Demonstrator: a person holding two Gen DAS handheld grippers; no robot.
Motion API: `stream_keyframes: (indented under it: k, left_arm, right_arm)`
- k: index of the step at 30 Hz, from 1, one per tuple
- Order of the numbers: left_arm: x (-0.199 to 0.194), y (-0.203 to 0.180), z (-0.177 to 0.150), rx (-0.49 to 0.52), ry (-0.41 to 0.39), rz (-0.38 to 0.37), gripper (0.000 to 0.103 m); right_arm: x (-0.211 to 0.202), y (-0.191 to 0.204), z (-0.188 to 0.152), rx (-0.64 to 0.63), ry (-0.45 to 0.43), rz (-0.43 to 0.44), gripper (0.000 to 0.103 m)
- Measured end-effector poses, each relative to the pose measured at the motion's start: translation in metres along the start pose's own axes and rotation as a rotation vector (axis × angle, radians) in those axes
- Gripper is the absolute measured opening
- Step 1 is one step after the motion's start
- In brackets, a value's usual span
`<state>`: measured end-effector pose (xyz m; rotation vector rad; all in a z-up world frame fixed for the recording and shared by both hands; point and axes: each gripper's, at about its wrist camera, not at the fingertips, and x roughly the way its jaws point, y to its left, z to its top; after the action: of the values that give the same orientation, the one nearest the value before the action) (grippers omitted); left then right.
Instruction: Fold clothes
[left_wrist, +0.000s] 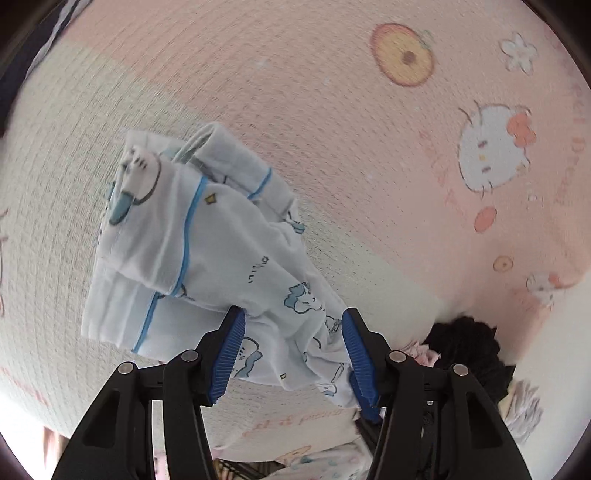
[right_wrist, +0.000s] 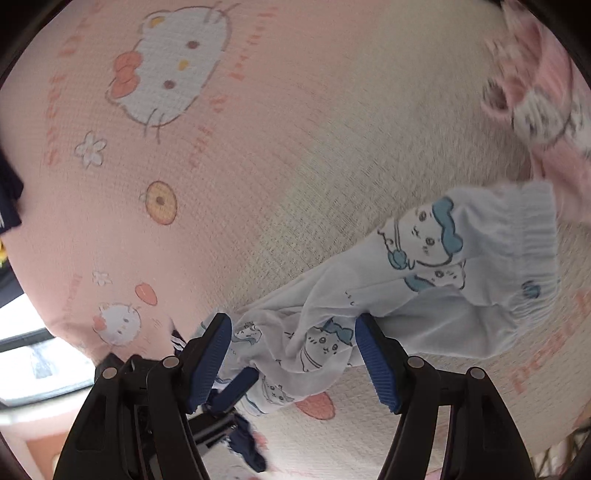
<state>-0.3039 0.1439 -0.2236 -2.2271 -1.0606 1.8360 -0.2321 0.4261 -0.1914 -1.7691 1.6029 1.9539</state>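
A white garment with blue cartoon prints and blue piping lies crumpled on a pink and cream bedspread. My left gripper stands over its near end, jaws apart, with the cloth running under and between the blue pads. In the right wrist view the same garment stretches from its ribbed band at the right down to my right gripper, whose jaws stand wide open around a bunched part. Low between them, one blue finger of the left gripper shows at the cloth's end.
The bedspread carries cat and flower prints. A black garment and a pale patterned one lie at the right in the left wrist view. A pink garment lies at the upper right, and navy cloth sits low.
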Motion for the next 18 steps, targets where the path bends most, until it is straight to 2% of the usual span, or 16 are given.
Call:
stream_keyframes:
  k: [1, 8, 12, 18]
  left_arm:
    - [0.000, -0.001, -0.001, -0.004, -0.002, -0.002, 0.052]
    - [-0.002, -0.025, -0.010, 0.070, -0.019, 0.044, 0.052]
    - [0.007, -0.035, -0.013, 0.073, -0.010, 0.058, 0.052]
    - [0.041, -0.050, -0.021, 0.103, -0.043, 0.181, 0.052]
  right_arm:
    - [0.002, -0.003, 0.000, 0.018, -0.003, 0.009, 0.062]
    - [0.009, -0.006, 0.000, -0.020, -0.011, -0.011, 0.053]
    - [0.015, -0.010, 0.003, -0.028, -0.005, -0.024, 0.046]
    - [0.018, -0.010, 0.003, -0.080, 0.001, -0.027, 0.045]
